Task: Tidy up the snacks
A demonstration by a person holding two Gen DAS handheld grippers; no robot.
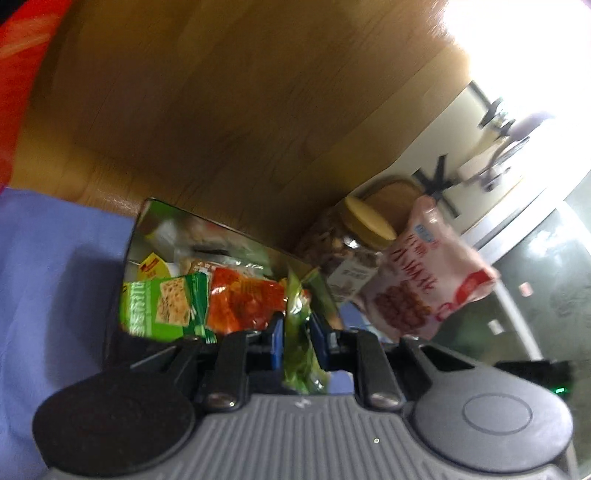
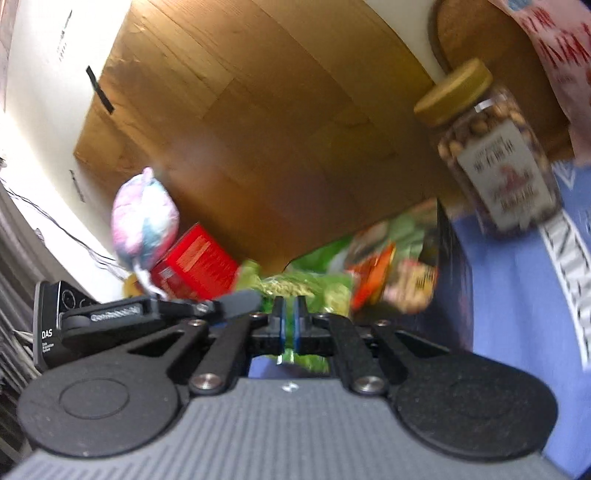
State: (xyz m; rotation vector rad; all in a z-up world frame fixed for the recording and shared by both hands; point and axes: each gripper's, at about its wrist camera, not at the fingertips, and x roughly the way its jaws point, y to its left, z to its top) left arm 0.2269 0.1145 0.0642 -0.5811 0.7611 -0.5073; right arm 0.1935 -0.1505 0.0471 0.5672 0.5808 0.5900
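Observation:
My left gripper [image 1: 297, 328] is shut on a green snack packet [image 1: 301, 354] that stands edge-on between its blue pads. Just beyond it lies a dark box [image 1: 133, 236] holding several packets: a green cracker pack [image 1: 166, 308], an orange-red pack [image 1: 240, 302] and a yellow one [image 1: 151, 267]. My right gripper [image 2: 290, 315] is shut on the edge of a green packet [image 2: 306, 291]; the left gripper's body [image 2: 147, 308] shows beside it. A nut jar with a tan lid [image 2: 498, 162] and a pink snack bag [image 1: 424, 273] stand to the right.
A blue cloth [image 1: 48, 277] covers the wooden table [image 1: 221, 110]. A red box [image 2: 195, 266] and a pastel bag [image 2: 144, 218] lie at the left. A round cork mat [image 2: 480, 33] lies behind the jar. A chair [image 1: 498, 125] is beyond the table edge.

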